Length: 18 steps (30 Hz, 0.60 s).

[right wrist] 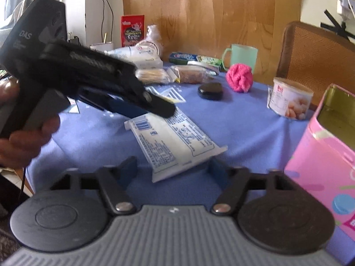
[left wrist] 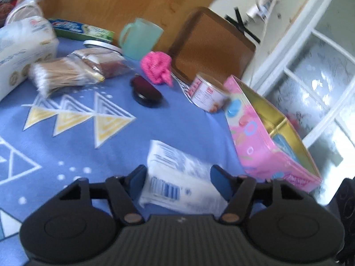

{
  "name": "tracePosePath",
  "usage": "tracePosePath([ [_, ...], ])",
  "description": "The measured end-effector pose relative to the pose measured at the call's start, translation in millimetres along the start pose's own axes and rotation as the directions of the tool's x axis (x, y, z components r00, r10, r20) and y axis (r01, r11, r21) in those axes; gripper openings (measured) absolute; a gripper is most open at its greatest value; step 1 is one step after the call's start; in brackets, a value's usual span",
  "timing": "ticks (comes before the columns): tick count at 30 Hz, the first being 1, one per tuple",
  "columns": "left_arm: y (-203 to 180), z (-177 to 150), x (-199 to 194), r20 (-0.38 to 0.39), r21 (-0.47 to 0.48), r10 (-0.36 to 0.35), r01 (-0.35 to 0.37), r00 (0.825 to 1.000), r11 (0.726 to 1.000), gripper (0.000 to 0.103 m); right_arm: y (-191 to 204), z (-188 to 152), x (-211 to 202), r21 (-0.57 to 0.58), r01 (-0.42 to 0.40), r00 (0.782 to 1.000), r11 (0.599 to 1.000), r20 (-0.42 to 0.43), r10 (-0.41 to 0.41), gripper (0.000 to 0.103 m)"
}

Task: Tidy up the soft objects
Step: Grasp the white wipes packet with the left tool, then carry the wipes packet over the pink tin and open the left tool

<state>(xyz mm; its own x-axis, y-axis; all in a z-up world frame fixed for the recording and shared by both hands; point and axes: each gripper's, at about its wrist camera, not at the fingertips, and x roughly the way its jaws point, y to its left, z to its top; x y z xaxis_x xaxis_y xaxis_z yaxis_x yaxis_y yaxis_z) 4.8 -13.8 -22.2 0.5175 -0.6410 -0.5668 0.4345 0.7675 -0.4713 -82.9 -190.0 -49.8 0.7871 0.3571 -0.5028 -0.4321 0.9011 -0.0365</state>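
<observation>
Right, the left tool [left wrist: 178, 173] is down on the white plastic packet [left wrist: 170, 155], which lies flat on the blue-clothed tabletop [left wrist: 155, 122]. The blue pads [left wrist: 138, 176] sit narrow against its two long edges, so the packet is gripped at the barcode end. The picture is smeared, so the contact looks snug but not crisp.

From the right wrist view, the right tool [right wrist: 173, 166] sits at the packet's other end. Its jaws are fairly narrow, with the packet's sealed corner between them. The right-hand finger meets the packet's edge, but the left-hand finger stands clear with blue cloth showing in the gap, so it has no grip. A hand [right wrist: 28, 137] holds the left tool's handle, off to this tool's left.

Just to the right of both tools stands the open pink tin [left wrist: 255, 146], its gold inside showing. Ahead of the left tool and slightly right lies a small food can [left wrist: 206, 93]. Further ahead sits a pink knitted bundle [left wrist: 157, 66], with a dark oval case [left wrist: 146, 92] just in front of it. Ahead and to the left lies a bag of cotton swabs [left wrist: 57, 75], and a pale green mug [left wrist: 139, 37] stands at the far edge.
</observation>
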Motion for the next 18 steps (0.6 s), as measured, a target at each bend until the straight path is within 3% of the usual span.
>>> tracePosePath([
  [2, -13, 3, -1, 0.005, 0.041, -0.003, 0.002, 1.000, 0.999, 0.063, -2, 4, -2, -0.001, 0.065, 0.998, 0.998, 0.025, -0.065, 0.055],
  [4, -27, 11, -5, 0.038, 0.082, -0.014, 0.011, 0.999, 0.997, 0.063, -12, 7, -10, 0.050, 0.071, 0.995, 0.996, 0.066, -0.074, 0.055],
  [7, -51, 31, -7, 0.068, 0.128, -0.071, 0.062, 0.995, 0.990, 0.063, -26, 13, -31, 0.098, 0.124, 0.980, 0.988, 0.144, -0.137, 0.055],
  [11, -100, 51, 6, 0.086, 0.238, -0.136, 0.112, 0.987, 0.965, 0.063, -45, 18, -64, 0.154, 0.232, 0.936, 0.960, 0.234, -0.264, 0.055],
  [15, -147, 59, 38, 0.071, 0.319, -0.202, 0.169, 0.977, 0.932, 0.064, -72, 12, -85, 0.213, 0.346, 0.890, 0.914, 0.235, -0.391, 0.055],
  [17, -167, 60, 62, 0.055, 0.345, -0.203, 0.172, 0.978, 0.923, 0.072, -89, 6, -86, 0.250, 0.406, 0.868, 0.879, 0.195, -0.456, 0.056],
  [18, -175, 59, 73, 0.053, 0.363, -0.188, 0.157, 0.981, 0.918, 0.079, -95, 4, -84, 0.259, 0.454, 0.845, 0.852, 0.176, -0.504, 0.056],
])
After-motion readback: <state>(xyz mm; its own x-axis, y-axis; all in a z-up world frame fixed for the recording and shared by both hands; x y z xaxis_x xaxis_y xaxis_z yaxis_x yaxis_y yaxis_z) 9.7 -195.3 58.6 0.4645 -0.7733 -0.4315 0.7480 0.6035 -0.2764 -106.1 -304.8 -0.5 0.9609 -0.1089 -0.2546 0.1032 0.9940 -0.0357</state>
